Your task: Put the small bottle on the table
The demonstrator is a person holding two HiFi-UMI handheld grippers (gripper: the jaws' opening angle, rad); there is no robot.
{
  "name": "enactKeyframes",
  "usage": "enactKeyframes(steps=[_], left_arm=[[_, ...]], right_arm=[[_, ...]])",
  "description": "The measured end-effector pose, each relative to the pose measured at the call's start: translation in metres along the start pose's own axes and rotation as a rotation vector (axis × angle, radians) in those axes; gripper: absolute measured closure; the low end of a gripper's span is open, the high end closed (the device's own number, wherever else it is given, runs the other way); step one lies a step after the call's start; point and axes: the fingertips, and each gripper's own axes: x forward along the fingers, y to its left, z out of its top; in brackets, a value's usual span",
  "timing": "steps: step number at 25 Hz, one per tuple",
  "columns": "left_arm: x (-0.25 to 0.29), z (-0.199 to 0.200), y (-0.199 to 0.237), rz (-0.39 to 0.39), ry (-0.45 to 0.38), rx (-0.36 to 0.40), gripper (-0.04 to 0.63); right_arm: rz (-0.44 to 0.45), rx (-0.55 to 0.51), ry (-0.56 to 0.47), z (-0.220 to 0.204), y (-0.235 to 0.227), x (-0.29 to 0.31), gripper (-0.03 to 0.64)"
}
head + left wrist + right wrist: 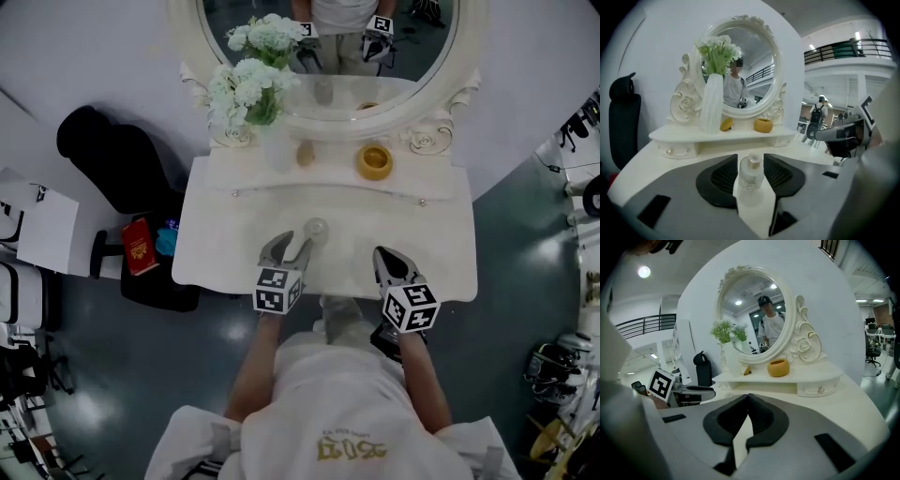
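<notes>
Left gripper [751,160]: we found its jaws pinching the small bottle [751,177].
Small bottle: upright, over the front of the table [225,246].
Right gripper [748,398]: jaws pressed together, nothing between them.

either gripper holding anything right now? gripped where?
Right gripper is shut on nothing. The small bottle stands upright between the jaw tips of the left gripper; whether the pads press its body cannot be told.

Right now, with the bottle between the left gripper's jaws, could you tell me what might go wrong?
The bottle is gripped near the tips of the left gripper, so it may slip or tilt. If it drops, it could roll off the near edge of the table.
</notes>
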Motion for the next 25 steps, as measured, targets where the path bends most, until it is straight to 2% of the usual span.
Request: enactKeyframes(steps=[3, 5, 8, 17, 25], left_arm=[[-0.015, 0.009, -0.005, 0.011, -0.038, 0.033, 0.505], [-0.024, 0.014, -0.006, 0.010, -0.067, 0.003, 0.577], [-0.034, 0.021, -0.009, -0.001, -0.085, -0.032, 0.578], [-0.046, 0.028, -0.016, 0.000, -0.100, 0.028, 0.578], [-0.048, 0.030, -0.012, -0.020, -0.116, -0.018, 0.578]], right_arm=[[0.011, -0.009, -0.008, 0.000, 0.006, -0.002, 0.603], [0.019, -0.019, -0.011, 0.000, 0.013, -0.004, 0.604], [0.022, -0.034, -0.018, 0.000, 0.018, -0.009, 0.604], [0.015, -0.026, -0.014, -0.008, 0.023, -0.012, 0.603], [0.022, -0.031, -0.015, -0.005, 0.026, -0.008, 0.604]])
